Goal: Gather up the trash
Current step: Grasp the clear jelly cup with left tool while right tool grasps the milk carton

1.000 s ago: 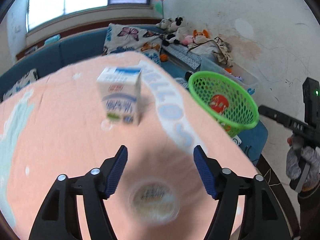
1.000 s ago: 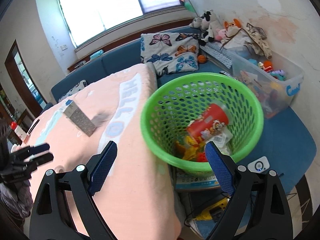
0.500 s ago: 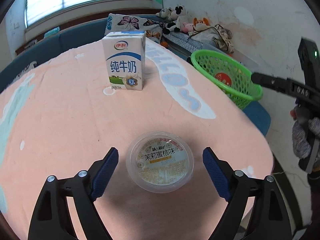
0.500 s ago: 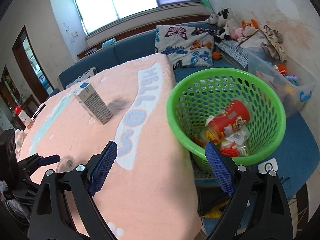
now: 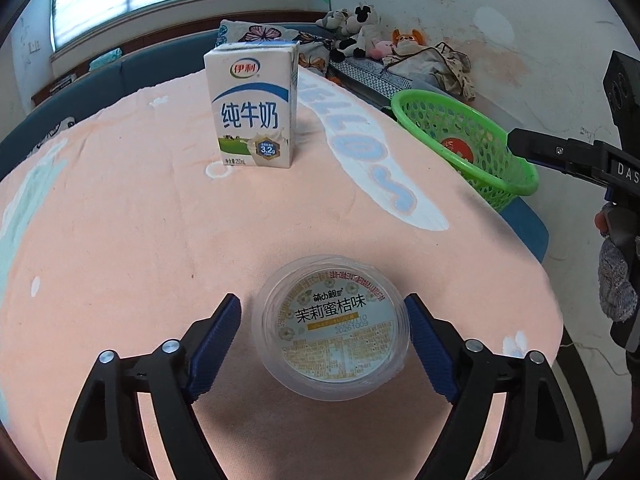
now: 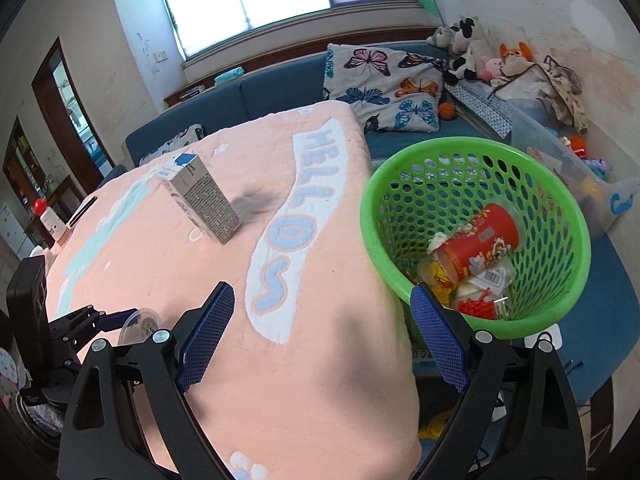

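The left hand-held gripper [image 5: 324, 334] is closing in, jaws now straddling the jelly cup [image 5: 331, 332] on the near table [image 5: 120, 240], right pad possibly touching, not yet clamped. The right hand-held gripper [image 6: 320, 334] is hanging released beside the green basket [image 6: 476, 240], so pickup is coming.

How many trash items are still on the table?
2: a milk carton standing mid-table, and a jelly cup near the edge between the open left gripper's fingers. None look hidden.
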A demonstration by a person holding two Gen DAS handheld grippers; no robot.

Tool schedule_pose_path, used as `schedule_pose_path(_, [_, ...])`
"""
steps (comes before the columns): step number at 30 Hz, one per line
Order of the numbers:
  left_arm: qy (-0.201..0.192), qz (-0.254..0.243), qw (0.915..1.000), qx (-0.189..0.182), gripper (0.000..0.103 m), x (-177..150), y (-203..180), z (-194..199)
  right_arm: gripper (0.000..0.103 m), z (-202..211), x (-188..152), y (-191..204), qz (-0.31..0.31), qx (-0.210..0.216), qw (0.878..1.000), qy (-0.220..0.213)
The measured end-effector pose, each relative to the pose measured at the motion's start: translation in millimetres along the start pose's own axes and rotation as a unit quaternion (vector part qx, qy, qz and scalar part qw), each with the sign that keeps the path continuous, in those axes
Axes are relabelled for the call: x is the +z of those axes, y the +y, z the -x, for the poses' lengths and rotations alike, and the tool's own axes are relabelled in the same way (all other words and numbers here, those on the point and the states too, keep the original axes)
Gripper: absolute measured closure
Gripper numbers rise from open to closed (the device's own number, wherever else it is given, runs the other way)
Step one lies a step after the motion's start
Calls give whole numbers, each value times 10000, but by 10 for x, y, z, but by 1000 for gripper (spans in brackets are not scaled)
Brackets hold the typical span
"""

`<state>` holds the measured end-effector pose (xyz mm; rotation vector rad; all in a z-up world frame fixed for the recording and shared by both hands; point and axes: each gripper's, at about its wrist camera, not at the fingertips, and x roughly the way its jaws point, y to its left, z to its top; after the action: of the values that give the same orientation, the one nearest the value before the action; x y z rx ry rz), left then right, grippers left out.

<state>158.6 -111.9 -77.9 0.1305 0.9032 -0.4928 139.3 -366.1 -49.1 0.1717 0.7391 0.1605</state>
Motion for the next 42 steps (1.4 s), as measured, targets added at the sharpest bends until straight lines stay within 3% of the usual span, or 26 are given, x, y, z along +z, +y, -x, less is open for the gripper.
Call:
schedule_pose_path(6, [-74, -75, 9999, -65, 36, -13, -43, 13, 14, -72, 13, 53, 65, 40, 10000, 58])
schedule_pose_path(22, [-384, 194, 9988, 232, 37, -32, 254, 368, 14, -328, 153, 453, 618, 264, 9974, 251])
schedule_pose_path(32, [-504, 509, 9962, 485, 37, -78, 609, 570, 23, -683, 383, 871, 1265, 463, 9905, 270])
schedule_pose_path(42, [-555, 805, 9938, 526, 37, -104, 853, 643, 24, -962, 621, 1215, 1812, 696, 9808, 174])
